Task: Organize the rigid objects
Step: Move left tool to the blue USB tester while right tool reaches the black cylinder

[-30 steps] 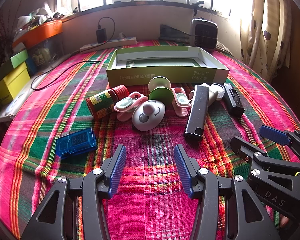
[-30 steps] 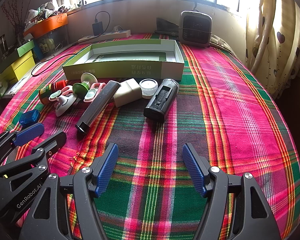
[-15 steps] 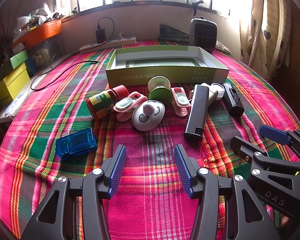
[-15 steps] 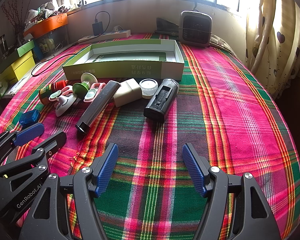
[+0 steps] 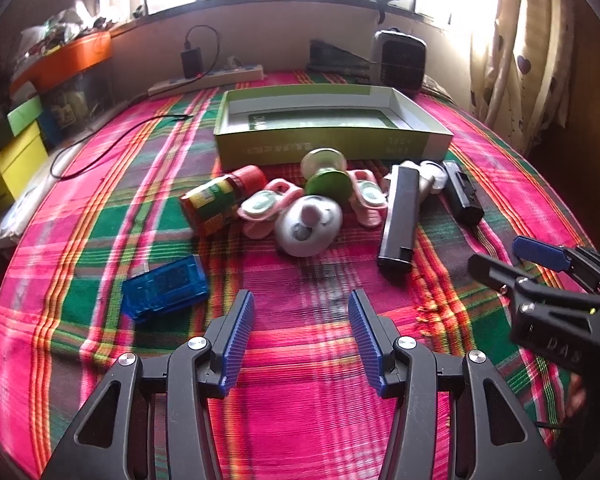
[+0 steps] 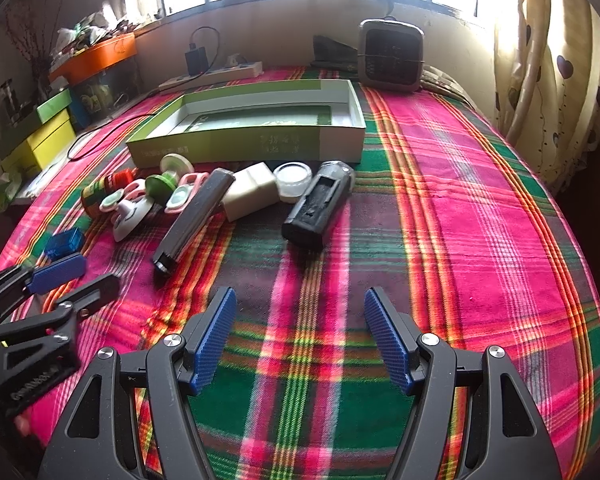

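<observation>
Both claws hover over the plaid cloth (image 6: 480,168), spread wide and holding nothing — the left claw (image 5: 300,340) points at the white gadget (image 5: 308,228), the right claw (image 6: 300,340) at the black case (image 6: 318,208). The clutter lies in a row just in front of the green box (image 5: 332,146): a red-capped jar (image 5: 216,204), the long black bar (image 5: 398,216), a blue module (image 5: 164,288) set apart, nearer the left claw.

Bare plaid cloth (image 6: 480,208) wide open to the right of the black case (image 6: 318,210). Tight clutter from red-capped bottle (image 5: 216,204) to long black bar (image 5: 398,216), pressed against green box (image 5: 332,146) wall. Blue module (image 5: 164,286) apart, reachable.
</observation>
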Motion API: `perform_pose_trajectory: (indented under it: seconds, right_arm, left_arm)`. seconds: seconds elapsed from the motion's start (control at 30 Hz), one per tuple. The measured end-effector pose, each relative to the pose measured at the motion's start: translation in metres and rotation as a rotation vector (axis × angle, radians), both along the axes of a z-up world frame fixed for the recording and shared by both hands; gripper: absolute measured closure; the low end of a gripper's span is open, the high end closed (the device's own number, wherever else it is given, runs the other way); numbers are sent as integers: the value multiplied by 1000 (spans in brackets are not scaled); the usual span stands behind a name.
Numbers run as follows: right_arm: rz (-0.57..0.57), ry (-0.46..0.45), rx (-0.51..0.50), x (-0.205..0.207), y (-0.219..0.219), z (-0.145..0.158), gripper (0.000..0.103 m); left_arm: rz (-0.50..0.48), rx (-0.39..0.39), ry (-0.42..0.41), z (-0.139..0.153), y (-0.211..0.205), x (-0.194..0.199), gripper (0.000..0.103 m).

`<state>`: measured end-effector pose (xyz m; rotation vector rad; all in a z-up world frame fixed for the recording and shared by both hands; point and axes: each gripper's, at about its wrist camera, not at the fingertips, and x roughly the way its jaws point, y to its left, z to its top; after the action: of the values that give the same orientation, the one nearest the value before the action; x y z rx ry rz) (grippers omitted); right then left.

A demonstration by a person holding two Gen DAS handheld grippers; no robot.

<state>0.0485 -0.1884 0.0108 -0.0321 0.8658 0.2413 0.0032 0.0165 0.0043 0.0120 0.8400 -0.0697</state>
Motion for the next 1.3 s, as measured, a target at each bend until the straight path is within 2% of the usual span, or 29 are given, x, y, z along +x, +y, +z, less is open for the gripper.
perform_pose_trajectory:
  seconds: [0.1,0.23,0.33,0.47,0.6,1.0,1.3]
  right_arm:
    - [-4,1,10,6,-3,3,36]
    - [-11,3,16,15,-5,6,36]
    - [-17,41,52,27,-7,5,36]
    - [-21,40,28,35,-6,6,36]
    - [-33,50,22,45,-6,6,36]
    - [-52,76,-18,70,-6,3,36]
    - [-68,70,-50,74,-13,2,36]
  left_arm:
    - [15,-41,6,5,14,-2,54]
    - [32,-55,-17,15,30,-6,54]
    - [71,-57,-26,21,51,-4,54]
    - [79,-101,-22,24,76,0,54]
    - [75,-83,5,20,86,7,54]
    - [40,-141,55,5,88,12,54]
    - [-29,-156,72,3,64,1,54]
